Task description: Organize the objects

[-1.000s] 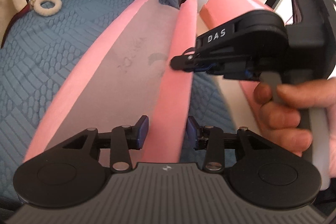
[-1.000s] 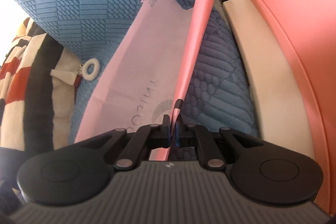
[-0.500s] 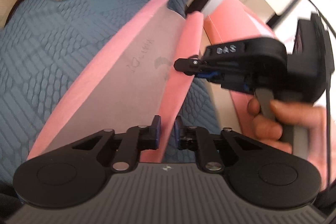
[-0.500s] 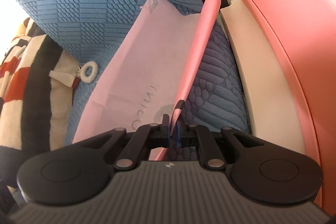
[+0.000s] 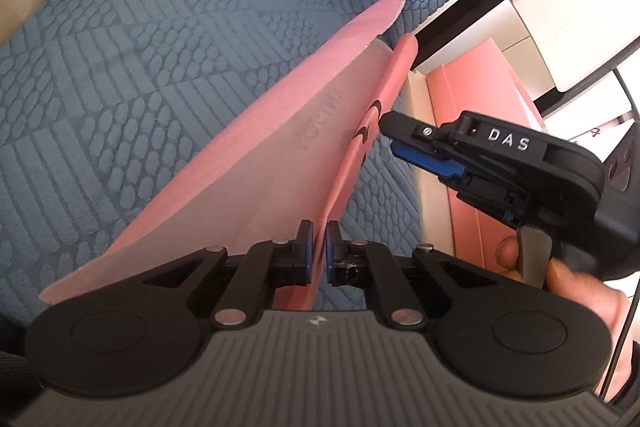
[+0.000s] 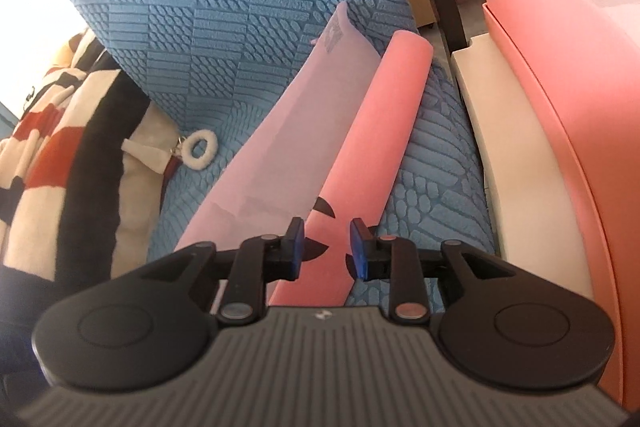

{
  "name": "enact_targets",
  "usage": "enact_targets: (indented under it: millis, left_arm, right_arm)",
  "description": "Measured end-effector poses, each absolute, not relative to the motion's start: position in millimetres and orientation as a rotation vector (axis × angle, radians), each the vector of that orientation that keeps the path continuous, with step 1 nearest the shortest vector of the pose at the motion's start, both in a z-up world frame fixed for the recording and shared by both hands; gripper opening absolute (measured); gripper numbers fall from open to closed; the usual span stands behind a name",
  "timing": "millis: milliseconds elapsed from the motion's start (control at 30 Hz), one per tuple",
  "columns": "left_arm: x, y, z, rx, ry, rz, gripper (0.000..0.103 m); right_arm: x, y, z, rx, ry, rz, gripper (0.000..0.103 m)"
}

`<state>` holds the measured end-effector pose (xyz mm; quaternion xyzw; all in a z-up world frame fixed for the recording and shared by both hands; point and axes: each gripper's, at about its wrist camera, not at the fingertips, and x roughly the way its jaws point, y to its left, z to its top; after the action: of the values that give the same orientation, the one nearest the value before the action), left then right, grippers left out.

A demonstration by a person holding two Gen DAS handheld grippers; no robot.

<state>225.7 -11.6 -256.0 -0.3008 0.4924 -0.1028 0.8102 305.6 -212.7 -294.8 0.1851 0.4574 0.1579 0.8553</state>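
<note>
Pink paper bag [image 5: 256, 163] lies flat on blue textured bedspread [image 5: 120, 75], running from lower left to upper centre of left wrist view; in right wrist view it sits centre frame, mouth end toward the cameras. Left gripper [image 5: 319, 251] has just been closing & is now clenched on the bag's near side panel, thin pink wall pinched between the blue pads. Right gripper [image 6: 327, 247] has just been opening: jaws released, pink fold between them but pads not pressing; in left wrist view it hangs at centre right, tip just beside the bag's right edge, person's hand [image 5: 560, 275] on its trigger. Handling, as judged: bag is light, thin, semi-stiff paper; creases & tears easily, slips on fabric, collapses if squeezed mid-panel. Best hold appears to be a folded edge or rim nr the mouth, not the flat face. Surroundings: white fluffy ring [image 6: 199, 149] w/ metal clip at upper left of left wrist view, attached to striped plush item [image 6: 68, 131] at left of right wrist view, well apart from bag. Pink box [image 6: 560, 107] & cream ledge [image 6: 512, 155] crowd the right side, near the bag's right edge; little clearance there for right gripper. Soft bedspread gives no firm backing for pressing folds.
</note>
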Motion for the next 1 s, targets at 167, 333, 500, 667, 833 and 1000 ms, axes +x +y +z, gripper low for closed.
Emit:
enact_targets:
  millis: [167,333,500,667,833,1000]
  left_arm:
    - [223.4,-7.3,-257.6,-0.675,1.071,-0.214,0.008]
    - [223.7,-7.6,-256.0,-0.658,1.082,-0.199,0.008]
    - [225.5,-5.8,-251.0,-0.636,1.068,-0.182,0.010]
    - [226.2,-4.6,-235.7,-0.592,1.003,-0.178,0.010]
    - [224.5,-7.6,-221.4,-0.558,0.948,-0.220,0.010]
    - [227.8,-19.1,-228.7,-0.513,0.987,-0.232,0.010]
  right_arm:
    - [307.2,-199.9,-302.5,0.345,0.989,0.361,0.029]
    - [311.0,-189.0,-310.1,0.306,1.004,0.380,0.029]
    - [314.7,-182.9,-317.2,0.286,1.019,0.383,0.028]
    - [316.4,-180.9,-319.5,0.280,1.020,0.393,0.028]
    - [317.8,-183.9,-320.8,0.304,1.024,0.390,0.027]
    - [320.3,-188.8,-322.5,0.347,1.034,0.384,0.024]
